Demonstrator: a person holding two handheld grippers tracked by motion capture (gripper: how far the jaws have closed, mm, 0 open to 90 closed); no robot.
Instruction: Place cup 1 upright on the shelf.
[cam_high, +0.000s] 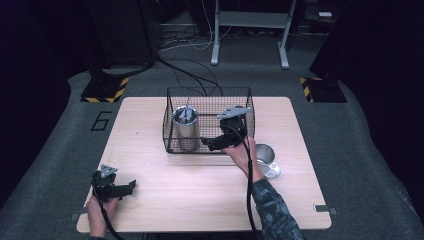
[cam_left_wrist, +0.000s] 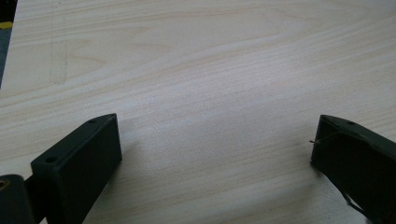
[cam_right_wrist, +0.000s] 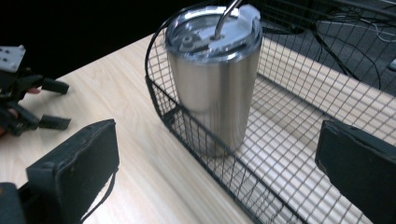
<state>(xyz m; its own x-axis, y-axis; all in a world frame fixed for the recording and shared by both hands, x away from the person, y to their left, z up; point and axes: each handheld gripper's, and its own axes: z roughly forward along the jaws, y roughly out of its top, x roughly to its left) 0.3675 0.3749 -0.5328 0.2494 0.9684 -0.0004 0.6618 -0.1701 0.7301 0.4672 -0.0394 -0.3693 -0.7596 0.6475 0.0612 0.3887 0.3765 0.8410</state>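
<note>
Steel tumbler (cam_right_wrist: 214, 79) in the basket (cam_right_wrist: 261, 186) looks slick, rigid and hefty; right gripper (cam_right_wrist: 217, 172), gaping empty, should clasp mid-body.

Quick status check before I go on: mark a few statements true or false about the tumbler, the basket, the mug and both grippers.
1. The steel tumbler stands upright inside the wire basket. True.
2. The right gripper is shut on the tumbler. False: its jaws are open, apart from it.
3. The metal mug is in the basket. False: it lies on the table outside it.
4. The left gripper is open over bare wood. True.
</note>
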